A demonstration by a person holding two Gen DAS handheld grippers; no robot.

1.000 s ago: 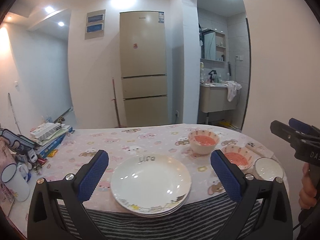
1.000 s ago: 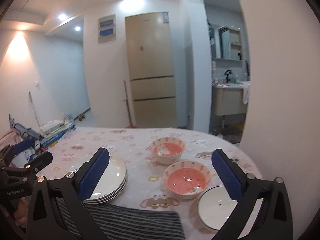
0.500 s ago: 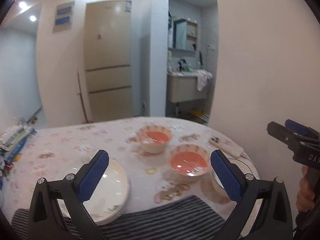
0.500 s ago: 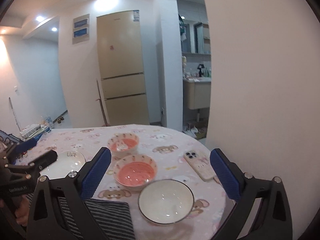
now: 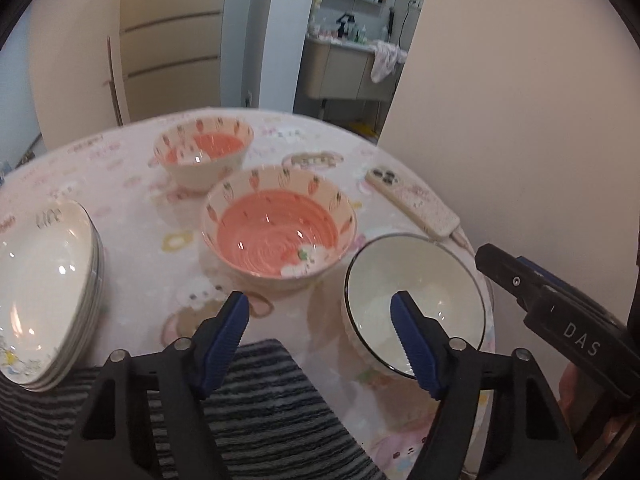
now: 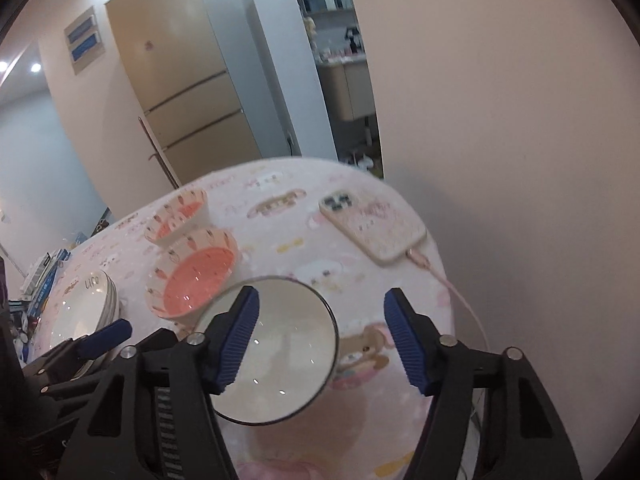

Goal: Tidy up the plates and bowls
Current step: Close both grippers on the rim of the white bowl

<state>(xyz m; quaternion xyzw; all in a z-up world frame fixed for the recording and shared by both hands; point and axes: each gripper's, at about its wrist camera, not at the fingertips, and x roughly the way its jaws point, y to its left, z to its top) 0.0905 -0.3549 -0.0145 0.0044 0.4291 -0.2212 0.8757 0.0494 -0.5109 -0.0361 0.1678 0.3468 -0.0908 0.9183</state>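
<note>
A white bowl with a dark rim [image 5: 416, 300] [image 6: 276, 348] sits near the table's front right. A large pink carrot-pattern bowl [image 5: 280, 228] [image 6: 196, 276] stands beside it, a smaller pink one [image 5: 204, 152] [image 6: 178, 216] behind. A stack of white plates [image 5: 40, 292] [image 6: 86, 308] is at the left. My left gripper [image 5: 322, 316] is open, its right finger over the white bowl's left rim. My right gripper [image 6: 320, 316] is open, its fingers either side of the white bowl's right rim. Both are empty.
A phone in a pale case [image 5: 412, 200] [image 6: 372, 224] lies charging at the table's right edge, cable trailing. A striped cloth [image 5: 256, 412] covers the front edge. A wall stands close on the right. Books lie at the far left [image 6: 44, 276].
Both grippers have swung right and dipped down toward the white bowl. The bowls now look much closer; the plate stack has slid to the left of both views.
</note>
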